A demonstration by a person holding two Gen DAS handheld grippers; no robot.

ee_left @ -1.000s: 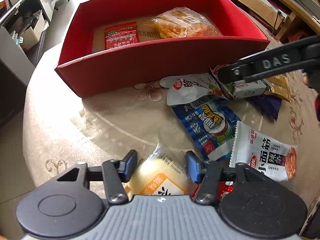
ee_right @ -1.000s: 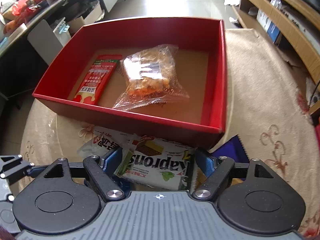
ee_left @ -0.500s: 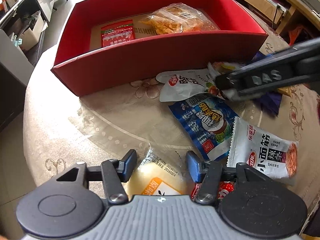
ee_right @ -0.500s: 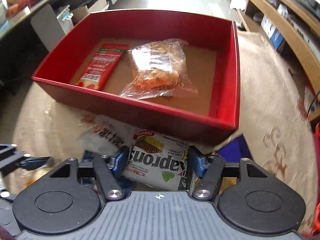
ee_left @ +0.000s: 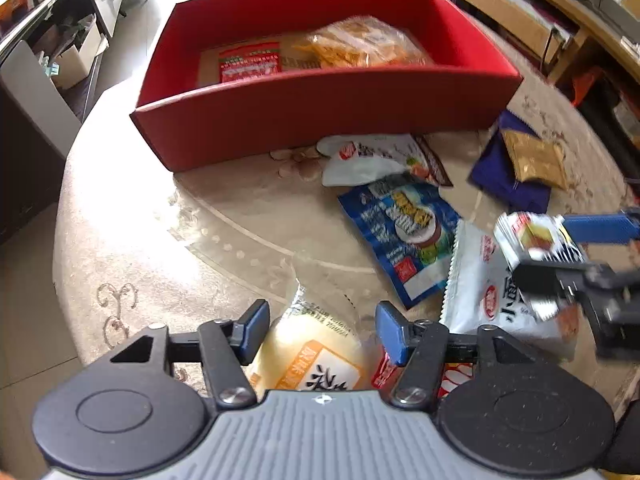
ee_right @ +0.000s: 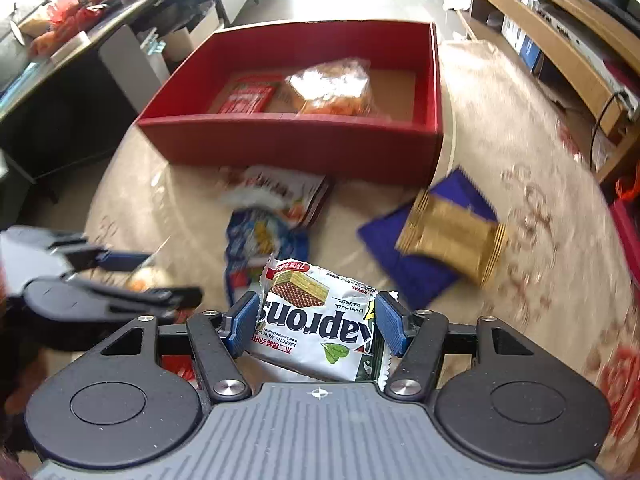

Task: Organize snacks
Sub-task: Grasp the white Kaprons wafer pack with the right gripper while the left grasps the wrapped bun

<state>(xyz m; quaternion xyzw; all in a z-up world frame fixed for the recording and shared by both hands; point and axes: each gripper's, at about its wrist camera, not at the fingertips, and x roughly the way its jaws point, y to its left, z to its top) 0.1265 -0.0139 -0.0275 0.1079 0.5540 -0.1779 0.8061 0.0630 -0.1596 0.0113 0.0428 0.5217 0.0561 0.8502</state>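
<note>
The right gripper (ee_right: 317, 326) pinches the wafer pack (ee_right: 316, 320) above the table, likely bound for the far red box (ee_right: 304, 140). The left gripper (ee_left: 320, 330), jaws opening, straddles a yellow bun pack (ee_left: 312, 356); contact looks absent.

Light: bright daylight, from beyond the red box (ee_left: 320, 116)
Glare: tablecloth (ee_left: 120, 216) left of box, washed out
Blur: motion smear right of box, both views
Distortion: fisheye bending at edges

"kaprons" on white wafer packet (ee_right: 320, 328)
</note>
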